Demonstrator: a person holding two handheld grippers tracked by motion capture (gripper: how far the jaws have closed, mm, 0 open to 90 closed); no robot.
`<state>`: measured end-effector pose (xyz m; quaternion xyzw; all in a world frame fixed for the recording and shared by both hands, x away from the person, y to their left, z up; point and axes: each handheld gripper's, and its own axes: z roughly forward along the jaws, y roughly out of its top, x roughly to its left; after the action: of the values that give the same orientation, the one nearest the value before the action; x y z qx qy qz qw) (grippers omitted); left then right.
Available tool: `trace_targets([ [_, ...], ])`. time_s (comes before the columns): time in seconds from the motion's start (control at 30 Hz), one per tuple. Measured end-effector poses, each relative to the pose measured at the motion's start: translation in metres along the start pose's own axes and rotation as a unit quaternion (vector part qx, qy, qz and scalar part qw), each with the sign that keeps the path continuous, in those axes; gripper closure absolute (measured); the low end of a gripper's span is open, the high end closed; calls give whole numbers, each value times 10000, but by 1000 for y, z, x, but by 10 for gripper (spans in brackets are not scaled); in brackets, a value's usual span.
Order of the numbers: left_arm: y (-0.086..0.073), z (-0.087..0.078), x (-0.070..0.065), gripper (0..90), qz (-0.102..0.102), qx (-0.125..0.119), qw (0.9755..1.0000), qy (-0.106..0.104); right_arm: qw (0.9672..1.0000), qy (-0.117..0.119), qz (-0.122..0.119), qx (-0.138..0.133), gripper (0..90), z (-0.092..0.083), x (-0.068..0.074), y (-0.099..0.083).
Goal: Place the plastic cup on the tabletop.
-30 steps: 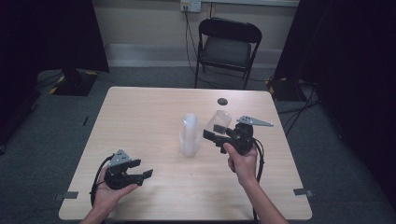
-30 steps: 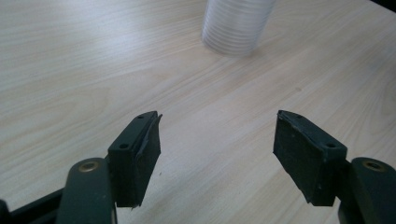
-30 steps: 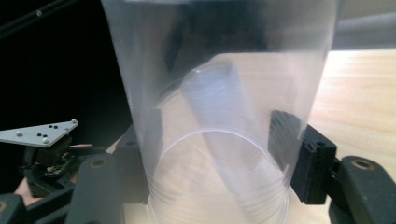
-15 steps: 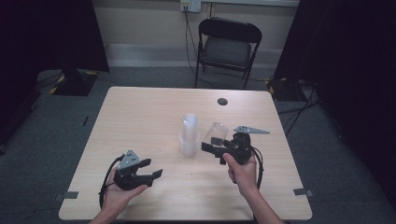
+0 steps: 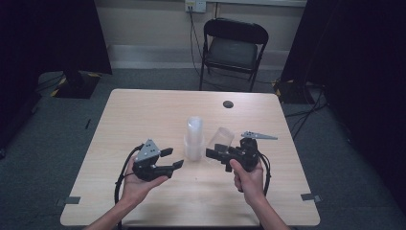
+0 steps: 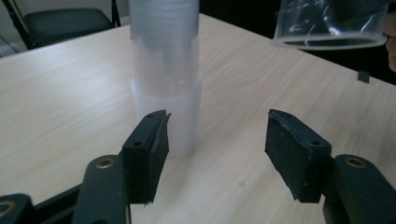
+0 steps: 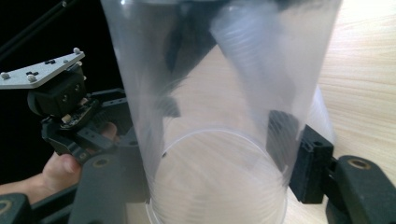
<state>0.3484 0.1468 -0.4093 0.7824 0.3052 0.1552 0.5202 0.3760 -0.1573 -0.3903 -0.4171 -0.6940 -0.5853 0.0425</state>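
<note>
Since the earlier high view, the left gripper [image 5: 173,159] has travelled from the table's near left edge inward toward the stack of clear plastic cups [image 5: 194,139], and its jaws have just been narrowing with nothing between them; the right gripper [image 5: 214,154] has tipped its clear plastic cup [image 5: 221,140] from near upright to a slant, mouth toward the stack.

Nearest the person: both hands come in from the near edge of the light wooden table [image 5: 153,115]. The left gripper's jaws stand apart. In the left gripper view they [image 6: 214,150] frame bare tabletop, with the stack [image 6: 166,79] standing upright just beyond the left jaw, untouched, and the rim of the held cup [image 6: 332,28] hanging at upper right.

Middle: the right gripper is clamped on the single cup, lifted off the table just right of the stack. In the right gripper view the cup's wall [image 7: 219,102] sits between the two pads [image 7: 309,163], and the left gripper [image 7: 70,116] shows beyond it.

Farther: a small dark round object [image 5: 228,104] lies near the table's far edge. Beyond the table stands a black folding chair [image 5: 234,48] against the wall.
</note>
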Motion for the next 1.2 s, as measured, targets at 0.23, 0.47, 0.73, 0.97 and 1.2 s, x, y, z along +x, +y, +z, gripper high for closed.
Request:
trace_targets([
  [0.23,1,18,-13,480,-57,-273,9992,-277,9992,182,321,-133,368,1,2,-3],
  [0.47,-7,19,-23,556,187,-396,9987,-262,9969,402,674,-41,369,5,-1,-10],
  [0.73,-16,23,-31,646,426,-577,9969,-329,9933,550,990,226,370,16,-2,-23],
  [0.97,-20,26,-36,668,546,-681,9960,-203,9909,629,1095,464,370,28,2,-31],
  [1.2,-20,25,-40,704,630,-779,9949,-76,9857,811,1375,546,369,31,4,-33],
])
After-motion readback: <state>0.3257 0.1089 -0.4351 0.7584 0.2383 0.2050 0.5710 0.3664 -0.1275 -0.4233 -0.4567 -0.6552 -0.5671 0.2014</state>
